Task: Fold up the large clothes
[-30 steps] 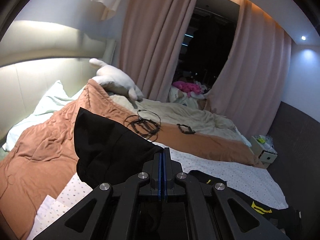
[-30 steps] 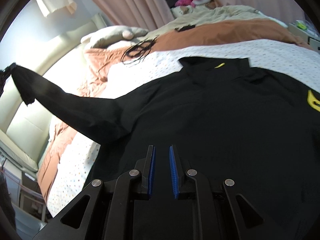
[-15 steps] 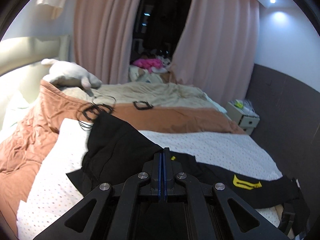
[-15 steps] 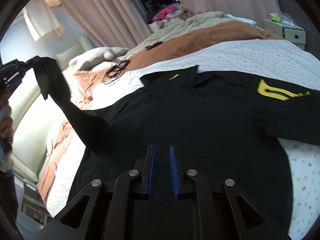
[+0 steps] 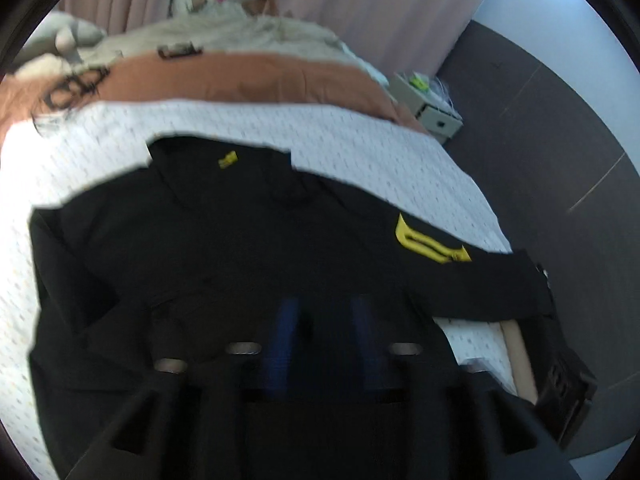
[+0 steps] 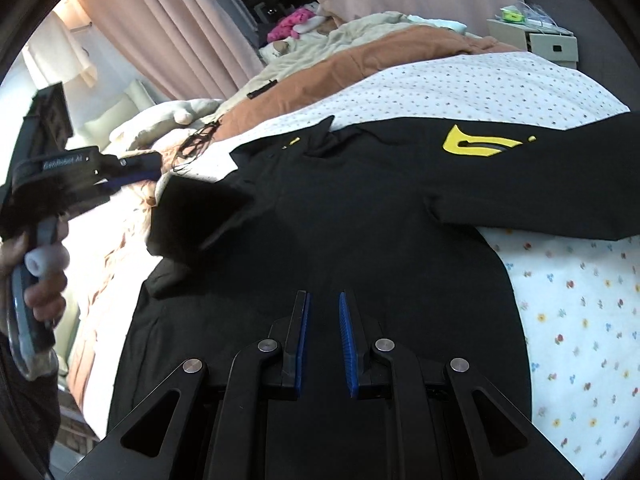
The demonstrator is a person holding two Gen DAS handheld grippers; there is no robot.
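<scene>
- Left gripper [image 5: 326, 320]: blurred in its own cam, but blue pads [image 5: 285, 332] stand apart w/ a gap between, nothing in it. Hangs over the lower body of the black shirt [image 5: 240, 248].
- Right cam shows the left gripper [image 6: 136, 170] from the side, at the bed's left edge, held in a hand [image 6: 40, 280]; jaw state can't be told from there. Shirt's sleeve [image 6: 192, 216] sits just beside its tips, folded in over the shirt body; touching or not – can't tell.
- Right gripper [image 6: 323, 320]: fingers spread, gap empty, above the shirt's lower part.
- Black shirt [image 6: 360, 220]: laid flat on the dotted sheet [image 6: 460, 84], roughly mid-bed, collar toward the far side. Yellow logo [image 6: 476, 142] on the other sleeve, which runs out to the bed's right edge.
- Further out: brown quilt [image 6: 360, 60] across the far part of the bed, black cables [image 6: 198, 140] on it near the left edge, pink curtains [image 6: 172, 28] behind, small cabinet [image 6: 536, 40] off the far right corner.
</scene>
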